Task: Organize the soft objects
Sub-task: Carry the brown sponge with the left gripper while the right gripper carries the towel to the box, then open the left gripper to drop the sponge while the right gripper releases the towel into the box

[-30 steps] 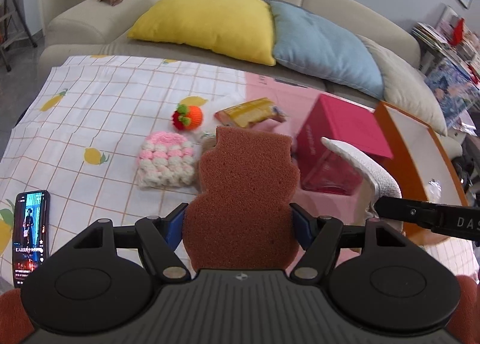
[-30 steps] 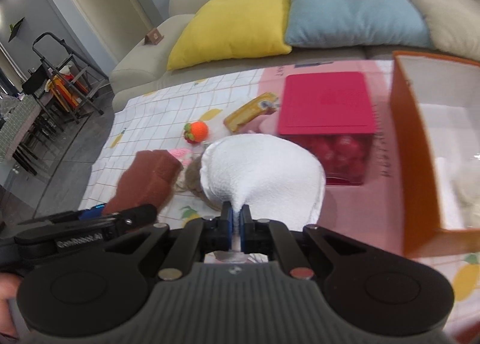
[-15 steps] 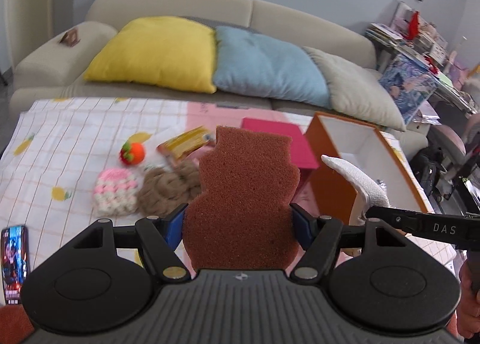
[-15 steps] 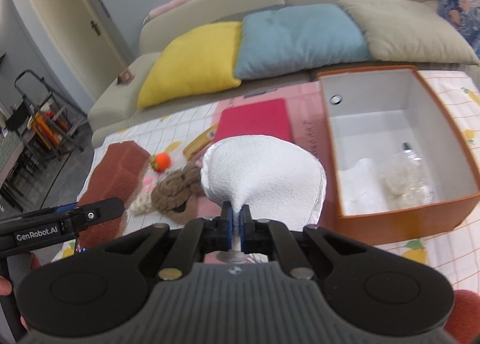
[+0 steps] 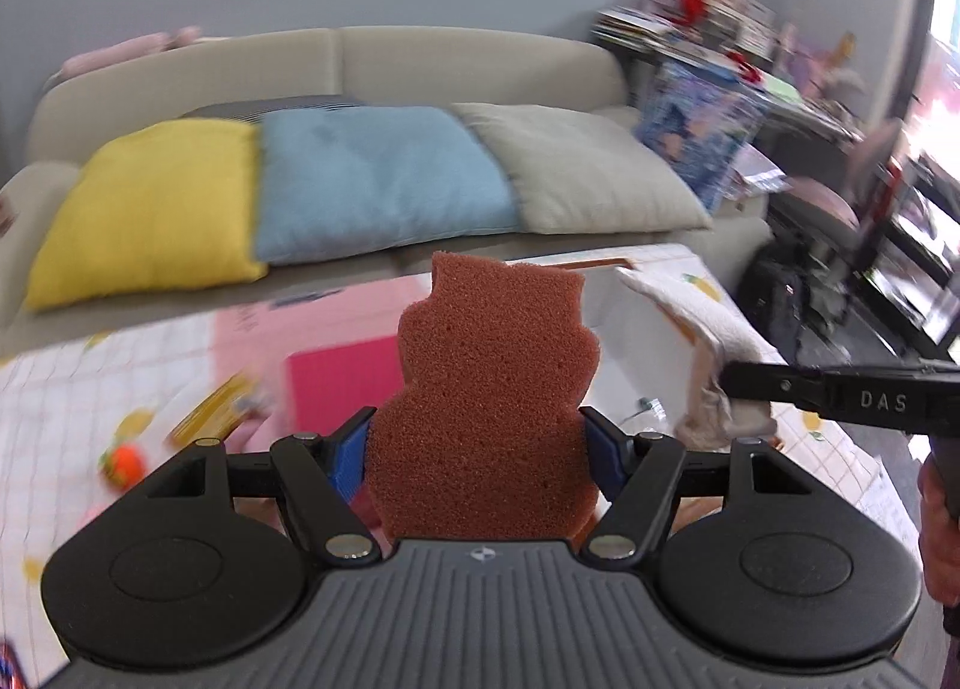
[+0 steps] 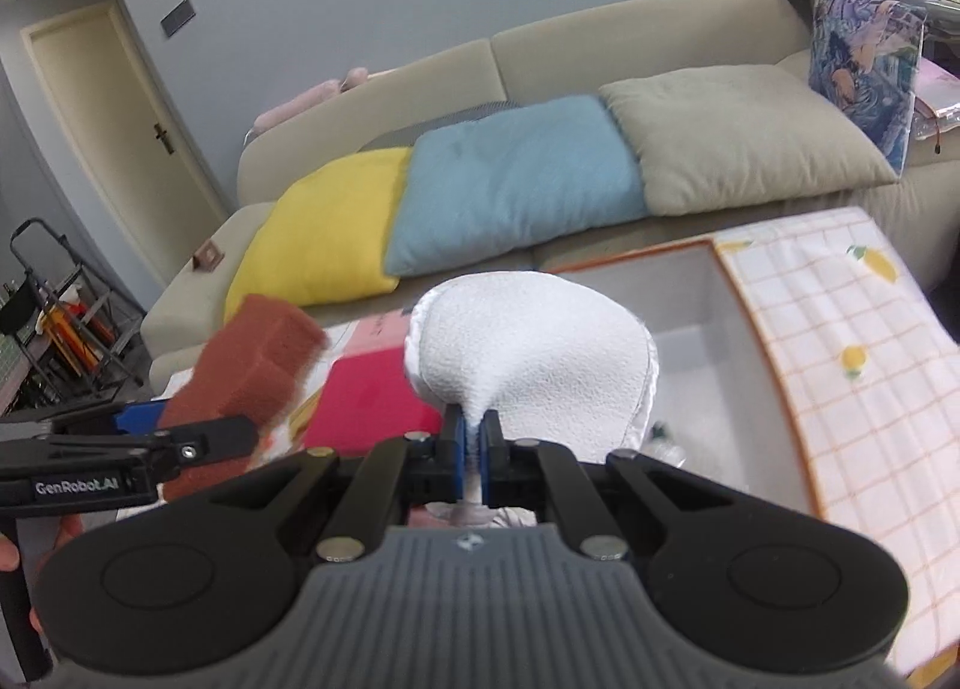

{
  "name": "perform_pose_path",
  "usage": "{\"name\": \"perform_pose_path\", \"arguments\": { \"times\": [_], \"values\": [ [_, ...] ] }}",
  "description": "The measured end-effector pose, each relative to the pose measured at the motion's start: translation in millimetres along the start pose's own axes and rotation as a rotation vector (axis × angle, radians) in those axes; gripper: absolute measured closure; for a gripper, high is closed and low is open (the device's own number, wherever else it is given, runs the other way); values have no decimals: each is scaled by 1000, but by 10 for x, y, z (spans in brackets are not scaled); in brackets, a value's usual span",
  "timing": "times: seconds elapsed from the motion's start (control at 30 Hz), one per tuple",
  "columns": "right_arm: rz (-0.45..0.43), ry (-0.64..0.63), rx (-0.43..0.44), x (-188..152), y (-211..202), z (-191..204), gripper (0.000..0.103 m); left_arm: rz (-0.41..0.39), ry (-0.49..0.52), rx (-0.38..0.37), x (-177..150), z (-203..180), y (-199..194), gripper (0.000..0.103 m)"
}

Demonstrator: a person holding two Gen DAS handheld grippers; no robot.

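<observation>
My left gripper is shut on a brown gourd-shaped sponge, held upright between the blue pads. In the right wrist view the same sponge shows at the left, in the air. My right gripper pinches a white cloth that puffs up in front of it; in the left wrist view that cloth hangs at the right. Behind both lies an orange box with a white inside, near the table's far right. Both grippers hover above the table, just short of the box.
A pink-lidded box sits left of the orange box. A yellow packet and a small orange knitted toy lie on the chequered tablecloth. A sofa with yellow, blue and beige cushions runs behind the table.
Both grippers rose and swung right across the table, from over the toys to beside the orange box. The sponge and the cloth stayed gripped; the phone and crochet toys left view.
</observation>
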State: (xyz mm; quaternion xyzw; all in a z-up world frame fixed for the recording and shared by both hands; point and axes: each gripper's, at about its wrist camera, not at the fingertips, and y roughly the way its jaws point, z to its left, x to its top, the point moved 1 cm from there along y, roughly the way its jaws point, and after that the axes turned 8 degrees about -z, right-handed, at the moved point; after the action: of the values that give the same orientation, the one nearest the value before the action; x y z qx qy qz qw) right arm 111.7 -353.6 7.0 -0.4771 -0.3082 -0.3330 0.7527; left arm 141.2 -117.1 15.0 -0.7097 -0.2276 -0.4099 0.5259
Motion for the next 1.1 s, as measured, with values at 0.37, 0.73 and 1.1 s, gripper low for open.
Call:
{"name": "perform_pose_path", "arguments": {
  "times": [0.37,0.73,1.1],
  "values": [
    [130,-60,-99,214,915,-738,101,197,72,-80,294,-479,1386,22],
    [298,-96,-182,-96,1470,-1146,101,420,81,-44,72,-671,2223,22],
    [342,-108,-198,-213,1630,-1219,92,539,189,-9,-33,-805,2515,18]
  ]
}}
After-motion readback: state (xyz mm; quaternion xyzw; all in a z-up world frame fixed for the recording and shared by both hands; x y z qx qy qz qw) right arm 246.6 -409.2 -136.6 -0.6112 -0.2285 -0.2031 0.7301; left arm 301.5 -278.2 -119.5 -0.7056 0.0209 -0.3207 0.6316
